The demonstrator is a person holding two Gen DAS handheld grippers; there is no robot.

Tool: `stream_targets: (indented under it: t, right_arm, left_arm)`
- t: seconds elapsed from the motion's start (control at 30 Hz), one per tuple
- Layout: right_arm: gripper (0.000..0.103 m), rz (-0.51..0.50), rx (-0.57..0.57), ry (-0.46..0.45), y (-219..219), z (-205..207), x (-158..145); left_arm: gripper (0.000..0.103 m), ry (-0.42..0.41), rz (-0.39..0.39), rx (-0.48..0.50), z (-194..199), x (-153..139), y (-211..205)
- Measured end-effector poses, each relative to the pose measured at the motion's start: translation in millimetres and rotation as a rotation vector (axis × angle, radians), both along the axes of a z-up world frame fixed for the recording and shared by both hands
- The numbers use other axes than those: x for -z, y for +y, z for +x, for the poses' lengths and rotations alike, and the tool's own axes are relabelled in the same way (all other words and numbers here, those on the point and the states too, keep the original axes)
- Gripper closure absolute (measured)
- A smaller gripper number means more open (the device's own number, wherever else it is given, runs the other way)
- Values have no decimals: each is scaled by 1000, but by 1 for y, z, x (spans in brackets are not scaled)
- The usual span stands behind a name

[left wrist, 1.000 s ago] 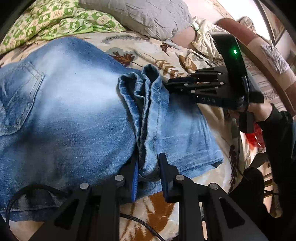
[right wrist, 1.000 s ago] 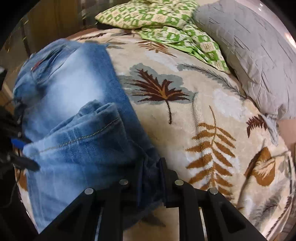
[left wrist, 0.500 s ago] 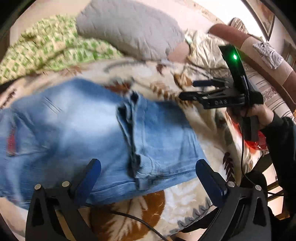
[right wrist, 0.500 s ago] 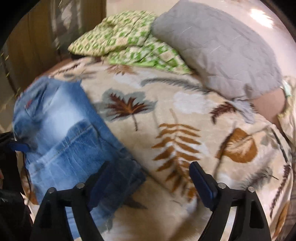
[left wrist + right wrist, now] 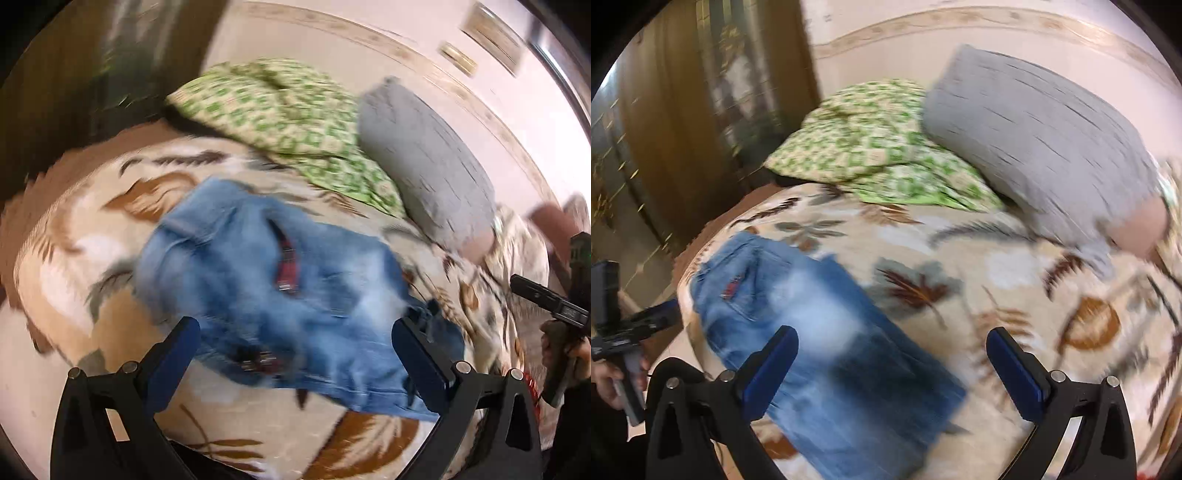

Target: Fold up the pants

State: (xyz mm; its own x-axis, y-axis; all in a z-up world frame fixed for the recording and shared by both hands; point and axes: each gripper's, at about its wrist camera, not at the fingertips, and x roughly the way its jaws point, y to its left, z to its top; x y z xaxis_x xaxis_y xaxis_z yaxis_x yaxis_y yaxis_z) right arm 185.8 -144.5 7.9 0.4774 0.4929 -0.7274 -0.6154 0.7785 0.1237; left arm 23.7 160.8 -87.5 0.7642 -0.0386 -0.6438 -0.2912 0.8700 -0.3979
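Both tools are standing with their jaws spread wide and gripping nothing. From its own camera, the left tool [image 5: 295, 349] is hanging above the jeans [image 5: 280, 295], its blue-padded fingers [image 5: 177, 354] framing the folded denim without touching it. The right tool [image 5: 892, 363] is likewise hovering over the jeans [image 5: 827, 343], one finger above the cloth and the other above the bedspread [image 5: 1015, 266].

The jeans are lying folded on the leaf-patterned bedspread, near the bed's edge, with a red label [image 5: 286, 266] showing on the upper layer. Farther back, a green checked pillow [image 5: 871, 147] is lying just beside a grey pillow [image 5: 1034, 136], the two touching against the wall. Each tool is also appearing at the margin of the other's view, held in a hand [image 5: 613, 380]. Both views are blurring, so finer details are not readable.
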Motion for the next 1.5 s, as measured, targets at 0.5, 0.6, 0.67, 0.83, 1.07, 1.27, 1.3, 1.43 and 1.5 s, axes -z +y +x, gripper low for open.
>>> stream_targets:
  t: [0.5,0.6,0.67,0.83,1.07,1.27,1.3,1.43,1.5]
  right_arm:
    - [0,-230,-256,-90,228,-4,-29]
    - [0,-254,-279,-99,252,-3,-29]
    - [0,-260,-289,-94,264,-1,-28]
    - [0,-295,-311,-63,289,4,-16]
    - [0,-354,-359,48,350,13,2]
    - [0,-470,-356,153,415,19,23]
    - [0,-503,-348,170,426,21,29]
    - [1,-613,-325,229,454,31,53]
    - [2,-688,-314,240,463,35,68]
  left_arm:
    - [0,-112,-416,-200,-8,84,91]
    - [0,-184,-554,-217,-6,91,103]
    - [0,-198,-585,-230,-1,95,106]
    - [0,-166,-433,-186,9,87,90]
    - [0,-208,-485,-178,1,92,98]
    - [0,-200,-418,-177,1,89,90]
    - [0,-200,-410,-178,1,89,89]
    - [0,-196,-384,-178,0,88,86]
    - [0,-191,-366,-177,1,87,84]
